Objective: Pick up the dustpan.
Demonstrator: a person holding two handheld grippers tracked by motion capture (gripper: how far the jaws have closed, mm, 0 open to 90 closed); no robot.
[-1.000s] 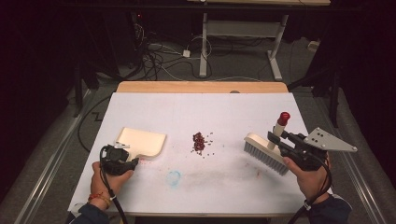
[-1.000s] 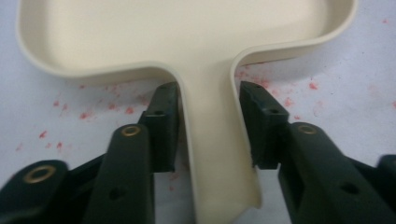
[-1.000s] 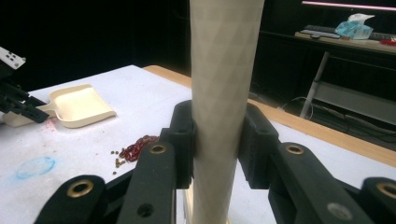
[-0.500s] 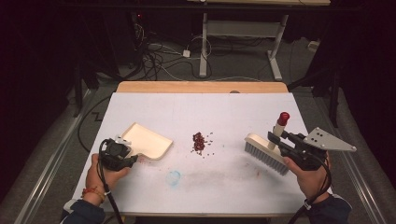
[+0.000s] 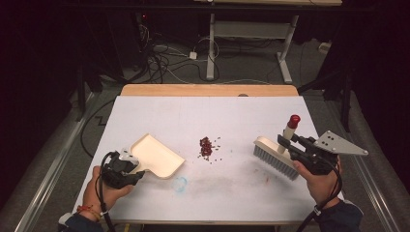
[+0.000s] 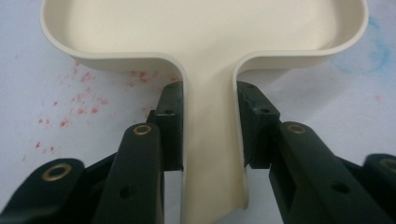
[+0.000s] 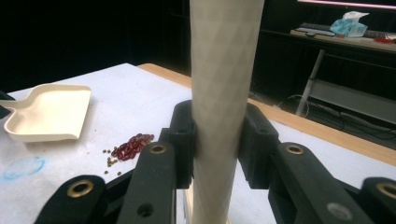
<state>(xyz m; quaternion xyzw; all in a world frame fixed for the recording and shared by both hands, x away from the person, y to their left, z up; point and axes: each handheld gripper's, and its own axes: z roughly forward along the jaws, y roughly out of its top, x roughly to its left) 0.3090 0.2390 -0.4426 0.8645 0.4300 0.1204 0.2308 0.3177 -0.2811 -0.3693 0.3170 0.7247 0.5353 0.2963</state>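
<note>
Dustpan (image 5: 157,157) (mouth toward beans (image 5: 207,146)) in left tongs (image 6: 210,126); right tongs (image 7: 217,144) clamp upright brush (image 5: 278,154).

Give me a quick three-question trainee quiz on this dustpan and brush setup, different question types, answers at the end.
1. True or false: the left claw grips the dustpan by its handle.
2. Multiple choice: the red pile lies A) inside the dustpan, B) on the table between dustpan and brush, C) under the brush.
3. Fill in: the right claw is shut on the brush's ____.

Key: 1 true; 2 B; 3 handle.
</note>
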